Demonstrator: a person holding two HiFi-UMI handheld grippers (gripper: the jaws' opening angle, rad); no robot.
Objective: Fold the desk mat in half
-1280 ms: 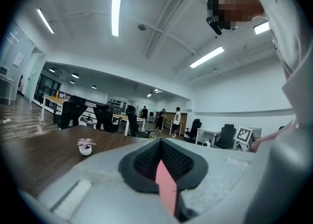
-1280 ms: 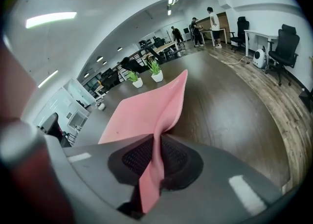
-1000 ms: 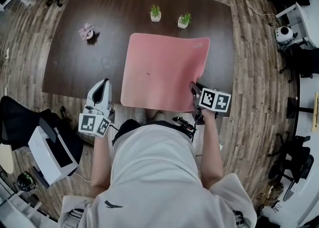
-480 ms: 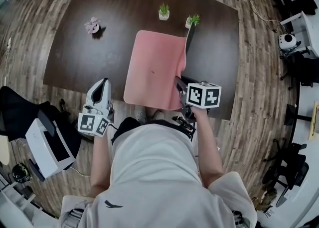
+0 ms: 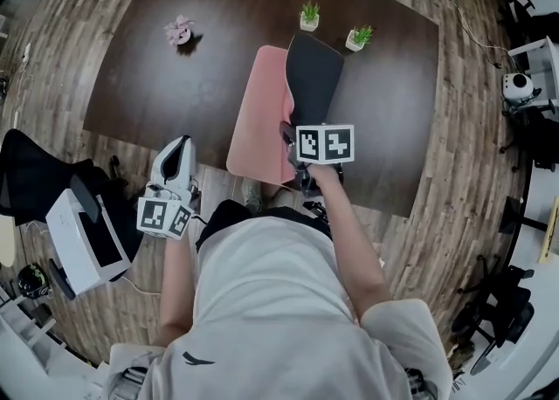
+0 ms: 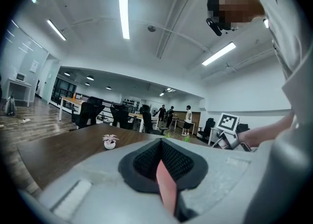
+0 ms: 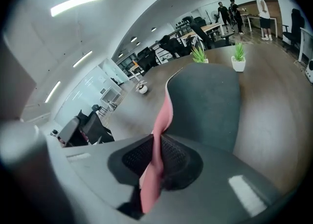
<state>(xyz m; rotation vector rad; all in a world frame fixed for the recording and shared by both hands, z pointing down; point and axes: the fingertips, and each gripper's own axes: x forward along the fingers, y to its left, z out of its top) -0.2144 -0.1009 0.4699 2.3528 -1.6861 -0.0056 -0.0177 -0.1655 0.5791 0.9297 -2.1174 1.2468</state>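
The desk mat [image 5: 258, 119] lies on the dark table [image 5: 175, 84], pink side up. Its right half stands lifted and bends over to the left, so the dark underside [image 5: 313, 75] shows. My right gripper [image 5: 290, 132] is shut on the mat's near right corner, above the mat's near middle. In the right gripper view the pink edge [image 7: 161, 120] runs between the pads of the right gripper [image 7: 156, 145]. My left gripper [image 5: 181, 143] hangs at the table's near edge, left of the mat and apart from it. Its jaws [image 6: 160, 152] look shut, with a pink sliver in the slit.
Two small green plants [image 5: 309, 16] [image 5: 358, 37] stand just beyond the mat's far edge. A small pink plant [image 5: 179, 31] sits far left. A white device [image 5: 83, 245] rests on the floor to my left. Office chairs and distant people [image 6: 188, 120] are beyond the table.
My right gripper has carried the mat's near right corner leftward over the mat, so the right half has risen and its dark underside now shows. The left gripper stays by the near edge.
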